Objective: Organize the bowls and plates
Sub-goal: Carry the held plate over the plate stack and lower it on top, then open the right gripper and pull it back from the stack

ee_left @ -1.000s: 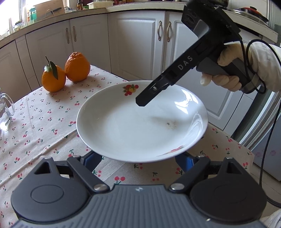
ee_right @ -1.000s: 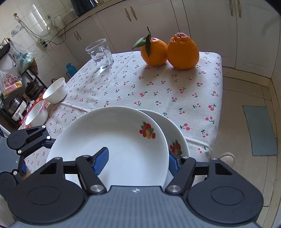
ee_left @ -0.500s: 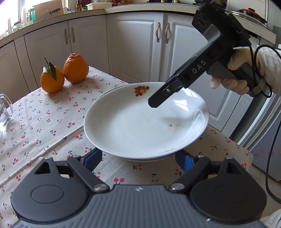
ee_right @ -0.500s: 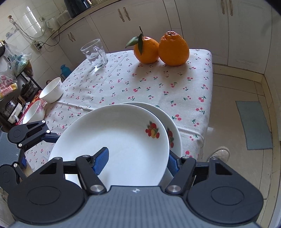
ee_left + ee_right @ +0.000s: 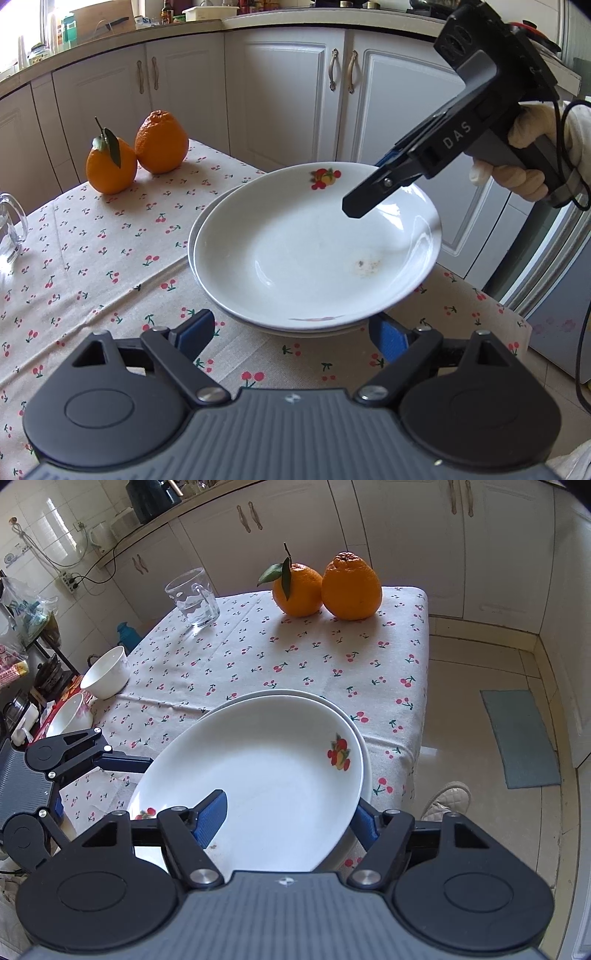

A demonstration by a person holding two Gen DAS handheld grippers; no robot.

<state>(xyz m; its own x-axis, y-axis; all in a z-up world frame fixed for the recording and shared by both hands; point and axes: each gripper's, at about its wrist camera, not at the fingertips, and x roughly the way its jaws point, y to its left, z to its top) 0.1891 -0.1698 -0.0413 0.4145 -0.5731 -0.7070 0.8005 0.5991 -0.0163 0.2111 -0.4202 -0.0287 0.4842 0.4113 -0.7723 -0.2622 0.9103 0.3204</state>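
Two white deep plates with fruit motifs sit near the table's corner. The top plate (image 5: pixel 295 251) (image 5: pixel 266 775) lies slightly tilted on the lower plate (image 5: pixel 191 243) (image 5: pixel 288 691), of which only a rim sliver shows. My right gripper (image 5: pixel 288 818) (image 5: pixel 365 188) is shut on the top plate's rim, one blue pad (image 5: pixel 211 814) inside and the other under the edge; its jaws are starting to open. My left gripper (image 5: pixel 291 334) (image 5: pixel 103 786) stands open by the stack's opposite rim, its fingers low on either side and holding nothing.
Two oranges (image 5: pixel 136 155) (image 5: pixel 325 587) and a glass mug (image 5: pixel 192 598) stand at the table's far end. Two white bowls (image 5: pixel 107 672) (image 5: pixel 70 716) sit at one edge. A gloved hand (image 5: pixel 517 177) holds the right gripper. The table edge, floor and a shoe (image 5: pixel 447 797) lie close beside the plates.
The right gripper has carried the top plate across until it almost covers the lower plate, and has drawn back slightly. The left gripper has stayed in place.
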